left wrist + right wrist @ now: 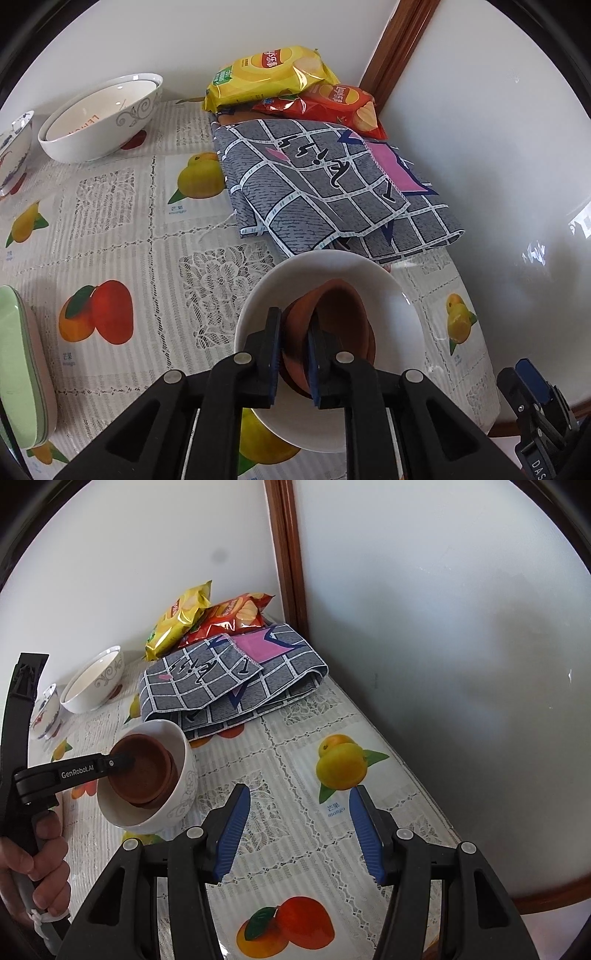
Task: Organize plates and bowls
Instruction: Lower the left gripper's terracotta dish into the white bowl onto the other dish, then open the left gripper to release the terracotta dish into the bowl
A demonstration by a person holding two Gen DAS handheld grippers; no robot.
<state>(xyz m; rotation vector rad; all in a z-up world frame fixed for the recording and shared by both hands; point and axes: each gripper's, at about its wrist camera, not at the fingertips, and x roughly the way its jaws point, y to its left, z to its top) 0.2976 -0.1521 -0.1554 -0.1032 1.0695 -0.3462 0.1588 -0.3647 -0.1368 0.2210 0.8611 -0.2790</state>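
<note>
A stack of brown clay bowls [340,306] [142,768] sits inside a white bowl [388,295] [184,775] on the fruit-print tablecloth. My left gripper [295,317] [122,762] is shut on the near rim of the top brown bowl, one finger inside and one outside. A hand holds that gripper's handle in the right wrist view. My right gripper [300,790] [532,387] hovers open over the bare cloth to the right of the white bowl, with nothing between its blue pads.
Two nested white bowls [99,122] [92,686] and a blue-patterned bowl [14,147] stand at the far left. Green plates [18,369] lie at the left edge. A folded grey checked cloth [325,192] and two chip bags [269,74] fill the corner. The wall borders the table on the right.
</note>
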